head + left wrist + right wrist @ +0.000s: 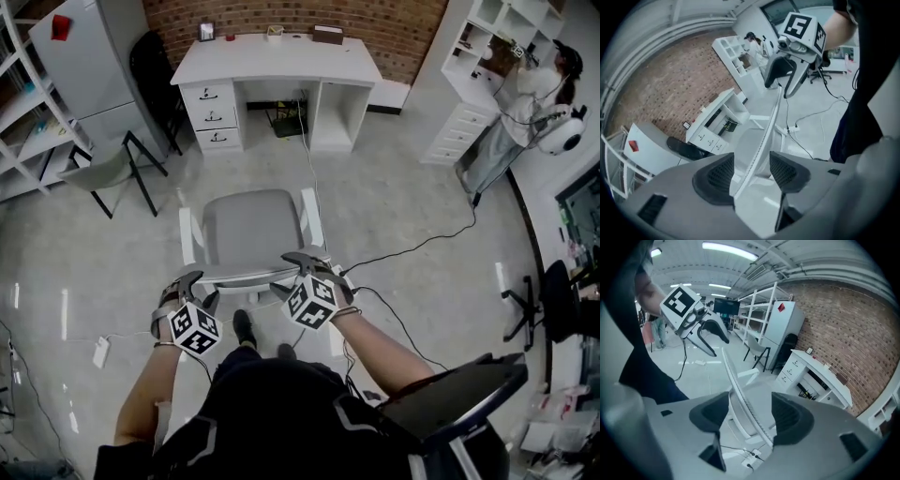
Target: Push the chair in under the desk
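Observation:
The chair [248,230] has a grey seat and white frame and stands on the floor a good way in front of the white desk [277,58], with its backrest toward me. My left gripper [194,284] is at the left part of the backrest's top rim [246,276], and my right gripper [292,272] is at the right part. In the left gripper view the thin rim [764,140] runs between the open jaws of the left gripper [752,173]. It also runs through the open right gripper [750,416] as a curved white edge [740,394].
A grey folding chair [108,173] and a tall grey cabinet [89,56] stand at the left. White shelves [478,75] and a person [525,103] are at the right. Cables [412,248] cross the floor right of the chair. A black chair [469,394] is at my right.

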